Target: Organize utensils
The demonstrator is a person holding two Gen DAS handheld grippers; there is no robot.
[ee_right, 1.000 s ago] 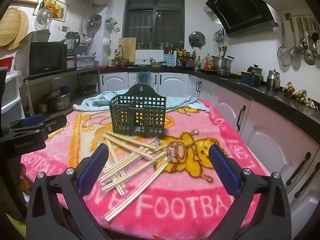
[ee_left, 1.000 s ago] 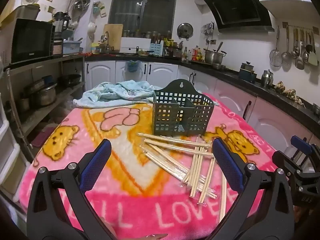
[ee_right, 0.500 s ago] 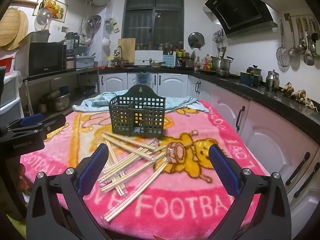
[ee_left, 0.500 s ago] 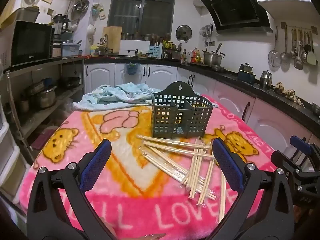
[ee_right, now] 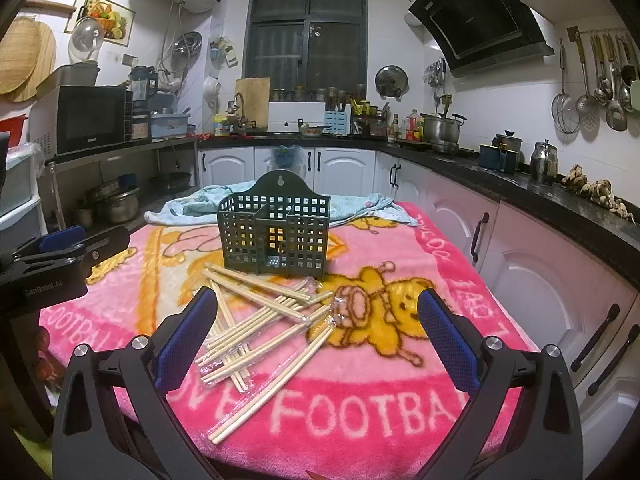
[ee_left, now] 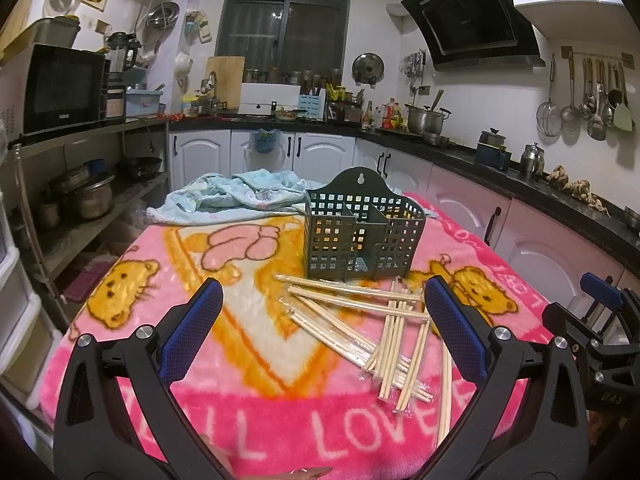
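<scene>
Your left tool is spread wide with nothing between its blue pads, hovering above the near edge of the bench, which is covered by a pink cartoon blanket. Straight ahead of it, a little right of its centre line, the loose wooden chopsticks lie criss-crossed on the blanket, several in clear plastic sleeves; the nearest ends reach back past its right pad. Just beyond the pile, touching or almost touching the farthest sticks, stands the dark green slotted utensil holder, upright, with its divided compartments open at the top; through the lattice you cannot tell whether anything lies inside. Behind the holder a crumpled light blue cloth lies on the far end of the bench. Your right tool is likewise released and empty, held over the near edge. From it, the chopsticks fan out ahead and to the left, one long stick running back toward the gap between the pads, and the holder stands ahead, slightly left of centre. Each tool shows at the edge of the other's view, the two well apart from one another.
</scene>
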